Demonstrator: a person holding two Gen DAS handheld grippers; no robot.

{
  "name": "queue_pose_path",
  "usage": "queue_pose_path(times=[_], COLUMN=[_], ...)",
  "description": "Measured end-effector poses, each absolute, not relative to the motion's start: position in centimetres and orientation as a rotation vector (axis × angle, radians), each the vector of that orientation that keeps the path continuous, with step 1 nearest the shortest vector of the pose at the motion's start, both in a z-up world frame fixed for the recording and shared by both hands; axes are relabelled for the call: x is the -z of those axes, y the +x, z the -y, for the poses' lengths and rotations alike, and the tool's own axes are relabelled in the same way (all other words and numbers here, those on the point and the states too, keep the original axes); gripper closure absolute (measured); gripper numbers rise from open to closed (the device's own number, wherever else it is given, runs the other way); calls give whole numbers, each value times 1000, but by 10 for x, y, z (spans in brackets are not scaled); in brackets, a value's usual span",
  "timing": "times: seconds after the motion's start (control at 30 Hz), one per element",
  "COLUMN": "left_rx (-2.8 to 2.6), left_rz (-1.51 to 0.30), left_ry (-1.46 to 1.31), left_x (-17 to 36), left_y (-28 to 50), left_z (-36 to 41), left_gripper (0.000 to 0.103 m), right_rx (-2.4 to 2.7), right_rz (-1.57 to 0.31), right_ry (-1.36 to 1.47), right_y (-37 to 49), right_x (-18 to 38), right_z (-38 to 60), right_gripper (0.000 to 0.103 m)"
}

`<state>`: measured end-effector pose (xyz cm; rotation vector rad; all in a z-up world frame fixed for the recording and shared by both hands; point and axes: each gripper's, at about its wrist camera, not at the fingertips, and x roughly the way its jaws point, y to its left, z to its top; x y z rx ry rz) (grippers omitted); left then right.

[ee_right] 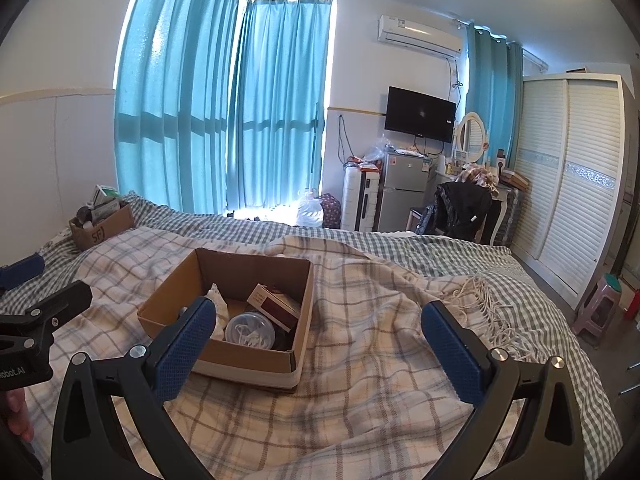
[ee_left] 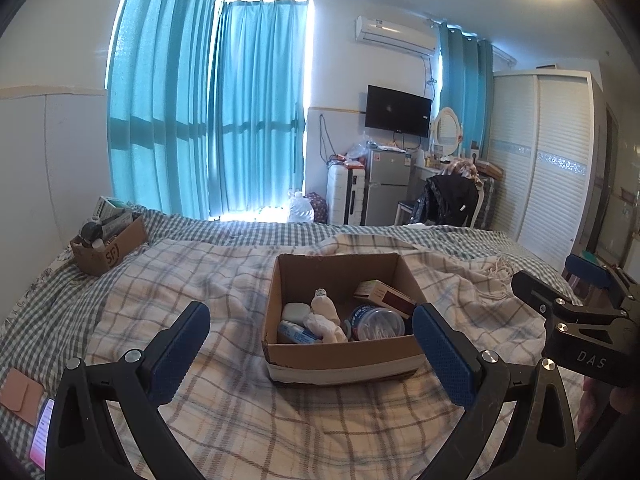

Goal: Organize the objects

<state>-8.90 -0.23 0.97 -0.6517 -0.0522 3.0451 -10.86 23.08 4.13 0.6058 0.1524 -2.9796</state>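
Bedroom setup here: teal curtains (ee_left: 208,120) across the window, a wall TV (ee_right: 420,114), an air conditioner (ee_left: 394,34) up high, a small fridge (ee_right: 402,190) and a white louvered wardrobe (ee_right: 576,184) along the far side. Everything happens on the bed, which has a plaid blanket (ee_left: 192,280) spread over a checked sheet.

An open cardboard box (ee_left: 340,354) sits on the blanket, pretty much in the middle. Inside it there's a round clear plastic container (ee_left: 378,322), a brown-and-tan carton (ee_left: 386,294) leaning toward the back right, a small white case (ee_left: 295,312), a blue-and-white packet (ee_left: 298,334) and some crumpled white stuff that's hard to identify. A second cardboard box (ee_left: 108,248) marked SF, stuffed with odds and ends, sits well apart near the wall.

The left gripper (ee_left: 312,344) hangs just in front of the open box, jaws spread wide with nothing in them. The right gripper (ee_right: 318,332) is also wide and holding nothing, with its left pad overlapping the box's near edge in its own view. A phone (ee_left: 40,432) lies at the bed's left edge.
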Motion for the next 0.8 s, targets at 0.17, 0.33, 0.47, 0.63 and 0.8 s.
queue_pose_path(times=[0.17, 0.33, 0.47, 0.63, 0.8], left_rx=[-3046, -3051, -3051, -3061, -3030], left_rz=[61, 57, 56, 35, 71], left_ry=[-655, -665, -662, -654, -663], left_x=[-10, -7, -6, -8, -10], left_y=[-90, -91, -90, -89, -90], left_z=[4, 3, 2, 1, 4], left_gripper=[0, 0, 0, 0, 0], right_rx=[2984, 2981, 2981, 2981, 2981], right_rz=[-150, -150, -149, -144, -143], right_ry=[608, 611, 616, 613, 614], right_y=[-109, -110, -110, -110, -110], right_x=[-42, -41, -40, -40, -40], right_z=[-231, -230, -231, -231, -231], right_gripper=[0, 0, 0, 0, 0])
